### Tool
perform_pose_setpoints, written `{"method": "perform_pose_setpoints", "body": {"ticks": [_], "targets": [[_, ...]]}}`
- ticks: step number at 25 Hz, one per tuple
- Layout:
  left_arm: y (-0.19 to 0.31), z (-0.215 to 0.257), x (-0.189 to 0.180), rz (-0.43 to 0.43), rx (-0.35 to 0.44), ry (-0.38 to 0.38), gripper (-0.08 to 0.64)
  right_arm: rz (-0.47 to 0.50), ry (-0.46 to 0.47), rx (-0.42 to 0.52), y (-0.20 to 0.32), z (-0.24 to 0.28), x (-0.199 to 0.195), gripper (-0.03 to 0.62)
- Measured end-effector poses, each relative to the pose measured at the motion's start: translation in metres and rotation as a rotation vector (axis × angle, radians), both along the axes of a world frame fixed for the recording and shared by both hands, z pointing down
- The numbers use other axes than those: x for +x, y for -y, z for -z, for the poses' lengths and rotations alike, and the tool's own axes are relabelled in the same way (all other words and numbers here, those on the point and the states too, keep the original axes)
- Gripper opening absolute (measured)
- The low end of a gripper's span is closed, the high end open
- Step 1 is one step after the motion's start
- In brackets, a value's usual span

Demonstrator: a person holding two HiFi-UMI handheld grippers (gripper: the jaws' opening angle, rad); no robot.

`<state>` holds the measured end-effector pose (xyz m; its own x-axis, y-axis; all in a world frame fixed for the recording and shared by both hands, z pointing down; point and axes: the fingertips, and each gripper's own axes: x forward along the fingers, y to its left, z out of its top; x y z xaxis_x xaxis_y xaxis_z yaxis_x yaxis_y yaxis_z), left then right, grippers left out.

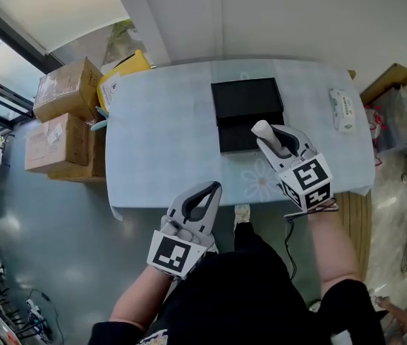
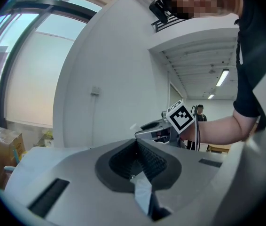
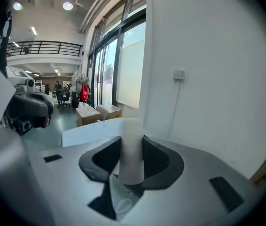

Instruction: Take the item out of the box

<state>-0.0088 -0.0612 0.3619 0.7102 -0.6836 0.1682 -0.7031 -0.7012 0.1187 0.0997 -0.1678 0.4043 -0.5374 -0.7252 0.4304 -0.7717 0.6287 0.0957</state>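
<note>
A black box point(image 1: 247, 100) lies open on the pale blue table point(image 1: 160, 142), its two black halves side by side at the far middle. My right gripper point(image 1: 274, 136) hovers over the nearer half, shut on a white cylindrical item point(image 1: 264, 131). In the right gripper view the white cylinder point(image 3: 132, 149) stands upright between the dark pads, clear of the box. My left gripper point(image 1: 202, 198) is held up near the table's front edge, away from the box. Its jaws are shut with nothing between them point(image 2: 136, 149).
A white pack of wipes point(image 1: 341, 109) lies at the table's right end. Cardboard boxes point(image 1: 67, 88) and a yellow bag point(image 1: 121, 74) stand on the floor left of the table. A wall runs behind the table's far edge.
</note>
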Motion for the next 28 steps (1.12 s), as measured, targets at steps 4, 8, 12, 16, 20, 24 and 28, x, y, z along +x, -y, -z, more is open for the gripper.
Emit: {"method": "perform_pose_setpoints", "body": {"ticks": [4,8,12,16,20,24,28], "targets": [[-0.009,0.011,-0.008,-0.023,0.033,0.008,0.008,-0.047,0.054,0.054,-0.026,0.030,-0.001,0.146],[-0.022,0.023,-0.014,-0.052,0.085,-0.001,0.009,-0.082,0.084,0.104,-0.056,0.054,-0.006,0.146],[-0.036,0.028,-0.019,-0.073,0.089,-0.027,0.009,-0.109,0.103,0.140,-0.085,0.071,-0.013,0.146],[-0.050,0.029,-0.025,-0.096,0.086,-0.040,0.008,-0.136,0.122,0.157,-0.113,0.078,-0.022,0.146],[-0.060,0.029,-0.031,-0.123,0.089,-0.046,0.008,-0.165,0.143,0.162,-0.137,0.080,-0.031,0.146],[-0.069,0.027,-0.040,-0.147,0.086,-0.045,0.009,-0.197,0.168,0.154,-0.158,0.077,-0.042,0.146],[-0.075,0.026,-0.045,-0.168,0.084,-0.042,0.008,-0.220,0.199,0.140,-0.174,0.073,-0.048,0.146]]}}
